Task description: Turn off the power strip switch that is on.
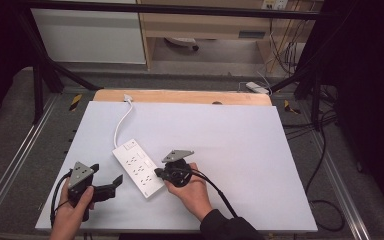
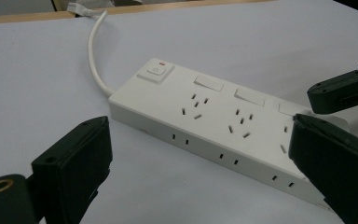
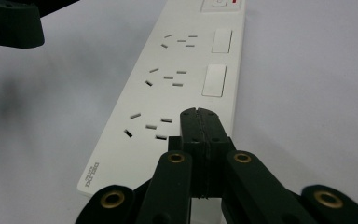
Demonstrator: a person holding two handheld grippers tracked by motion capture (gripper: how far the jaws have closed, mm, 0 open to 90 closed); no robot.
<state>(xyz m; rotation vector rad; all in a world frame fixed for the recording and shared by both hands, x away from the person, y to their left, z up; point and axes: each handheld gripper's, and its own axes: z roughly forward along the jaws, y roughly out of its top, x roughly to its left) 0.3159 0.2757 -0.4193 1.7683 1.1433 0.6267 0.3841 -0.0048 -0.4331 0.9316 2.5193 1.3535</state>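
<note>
We see a white table top (image 1: 240, 150) with a bare wooden strip (image 1: 180, 96) along its far edge. On it lies a white power strip (image 1: 137, 167), set diagonally, its white cable (image 1: 121, 125) curving toward that far edge.

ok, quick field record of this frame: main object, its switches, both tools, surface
object: white power strip, lying flat, three socket groups on top
master switch: at the cable end, red mark beside it
socket switches: white rocker next to each socket group
cable: white, runs to the table's far edge
left tool: jaws open, beside the strip's near end, nothing between them
right tool: jaws shut, tip over the strip's near end by the last socket switch; contact unclear
surface: white tabletop
</note>
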